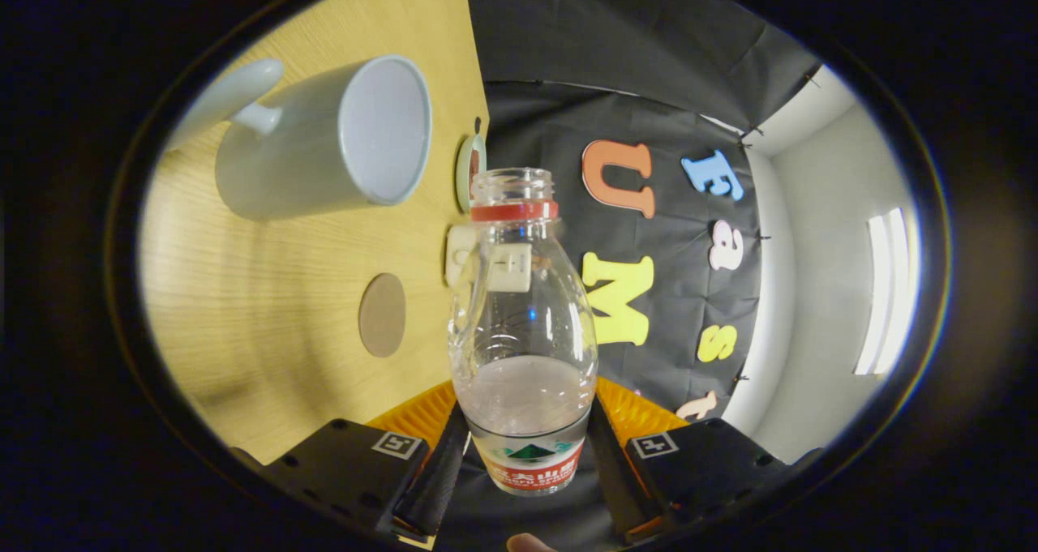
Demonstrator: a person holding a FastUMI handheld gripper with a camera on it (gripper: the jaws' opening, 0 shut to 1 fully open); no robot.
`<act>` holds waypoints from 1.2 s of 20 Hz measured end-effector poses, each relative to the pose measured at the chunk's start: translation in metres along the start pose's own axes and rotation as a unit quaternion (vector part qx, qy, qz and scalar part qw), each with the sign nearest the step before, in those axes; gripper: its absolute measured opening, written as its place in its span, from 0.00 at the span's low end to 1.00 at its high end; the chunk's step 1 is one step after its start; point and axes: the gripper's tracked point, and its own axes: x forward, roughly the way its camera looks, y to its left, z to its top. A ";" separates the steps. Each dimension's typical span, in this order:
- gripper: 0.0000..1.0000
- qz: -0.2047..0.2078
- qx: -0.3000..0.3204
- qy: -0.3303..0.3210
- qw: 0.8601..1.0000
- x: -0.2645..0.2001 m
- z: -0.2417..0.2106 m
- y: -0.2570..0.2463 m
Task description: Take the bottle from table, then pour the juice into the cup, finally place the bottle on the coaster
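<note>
Clear plastic is showing at the heart of the scene: the bottle (pixel 523 325) is sitting between the fingers of the claw (pixel 525 455), which is gripping it low on the labelled part with both fingers pressing against its sides. Its cap is off, the red ring is circling the open neck, and pale liquid is filling roughly the lower third. The whole view is rolled to one side, so the wooden surface (pixel 268 333) is appearing on edge, which suggests the bottle is being carried in the air and tilted rather than standing. Beyond the neck and off to one side, the pale cup (pixel 324 139) is standing on the surface with its mouth turned toward the camera and its handle pointing away from the bottle; its inside is looking empty, though the bottom is hard to judge. Nearer the claw, the round brown coaster (pixel 382 314) is lying bare on the wood, apart from the cup. A small round object and a pale block are sitting near the far edge of the surface, behind the bottle. The pick-up is looking done; pouring seems not yet begun, and setting the bottle on the coaster is remaining.
</note>
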 end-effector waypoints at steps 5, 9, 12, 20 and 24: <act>0.79 0.000 -0.017 -0.005 1.000 0.002 0.005 -0.006; 0.79 0.001 -0.019 -0.005 1.000 0.002 0.007 -0.006; 0.79 0.002 -0.021 -0.005 1.000 0.003 0.008 -0.006; 0.79 0.002 -0.040 -0.003 0.999 0.003 0.004 -0.011; 0.79 -0.001 -0.048 -0.003 0.999 0.005 0.005 -0.016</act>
